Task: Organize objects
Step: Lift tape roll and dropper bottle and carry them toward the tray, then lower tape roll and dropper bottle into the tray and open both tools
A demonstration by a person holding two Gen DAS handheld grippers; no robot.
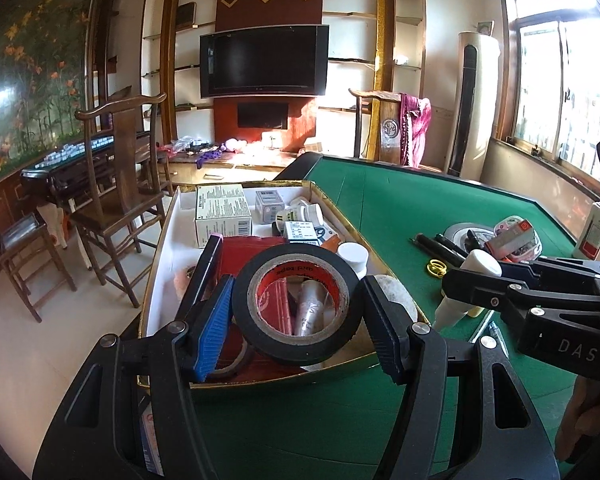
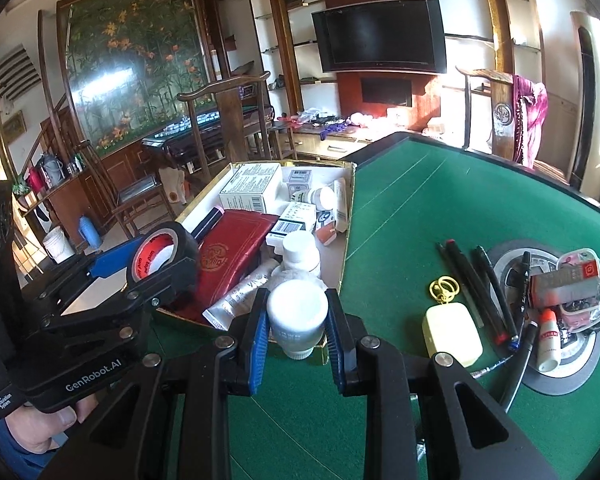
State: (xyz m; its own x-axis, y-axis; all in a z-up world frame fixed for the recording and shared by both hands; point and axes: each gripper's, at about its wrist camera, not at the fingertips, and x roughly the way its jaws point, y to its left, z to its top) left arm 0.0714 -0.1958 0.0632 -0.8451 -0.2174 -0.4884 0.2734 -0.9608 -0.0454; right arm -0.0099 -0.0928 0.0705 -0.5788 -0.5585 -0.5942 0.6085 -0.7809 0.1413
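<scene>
Beyond both grippers, a gold-rimmed box (image 1: 162, 248) of packets and bottles sits on green felt. Between the left gripper's (image 1: 296, 312) half-spread blue pads, a black tape roll (image 1: 298, 304) is clamped, hanging over the box. Just right of it, the right gripper (image 2: 298, 326), narrowly parted, pinches a white bottle (image 2: 298, 316) at the box's near edge.

Left gripper (image 1: 296, 312) and right gripper (image 2: 298, 324) each clamp something, angled downward.
</scene>
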